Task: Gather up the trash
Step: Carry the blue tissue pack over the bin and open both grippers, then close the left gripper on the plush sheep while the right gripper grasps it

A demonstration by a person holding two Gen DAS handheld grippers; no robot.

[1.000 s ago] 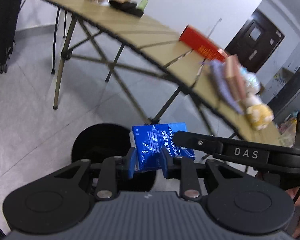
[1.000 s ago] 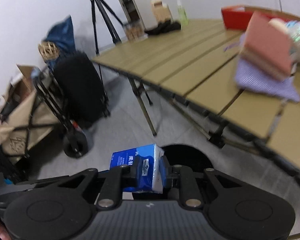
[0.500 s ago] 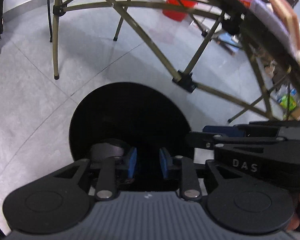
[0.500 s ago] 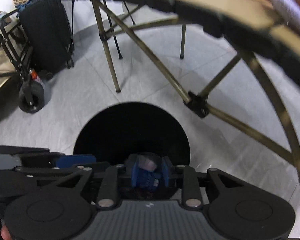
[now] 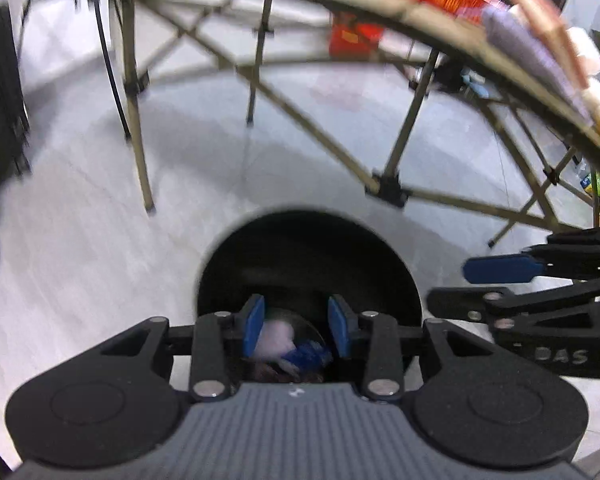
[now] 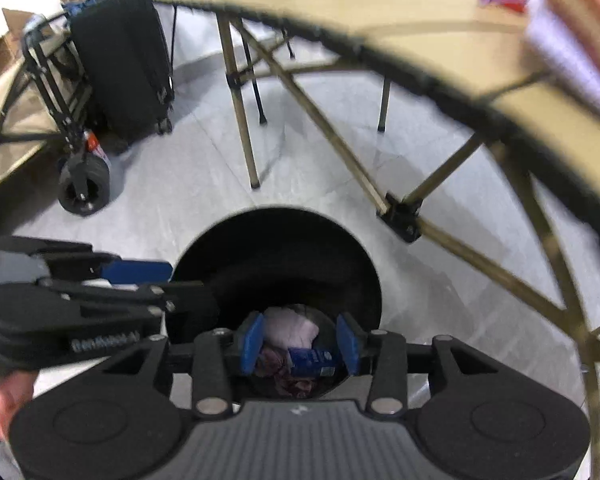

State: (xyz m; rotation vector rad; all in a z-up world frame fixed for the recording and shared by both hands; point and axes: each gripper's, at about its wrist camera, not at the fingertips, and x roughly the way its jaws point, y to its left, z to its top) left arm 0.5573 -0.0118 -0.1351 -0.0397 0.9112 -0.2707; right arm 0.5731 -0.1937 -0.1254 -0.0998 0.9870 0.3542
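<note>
Over the bin: both grippers hang above the black bin (image 6: 276,240), pointing down.
Left gripper (image 5: 296,326): fingers just parted, nothing between.
Right gripper (image 6: 298,340): fingers likewise parted, empty.
Blue packet (image 6: 312,360): lies inside on the trash.
Tip: lift both straight up, clear of the rim.

Blue tissue pack (image 6: 311,361) released into black bin (image 6: 276,236), both tools' jaws just opened, empty

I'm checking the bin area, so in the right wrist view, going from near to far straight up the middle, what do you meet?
Right gripper with jaws apart → blue tissue pack and pale crumpled trash down in the black bin → grey floor → folding table leg → tan tabletop.
</note>
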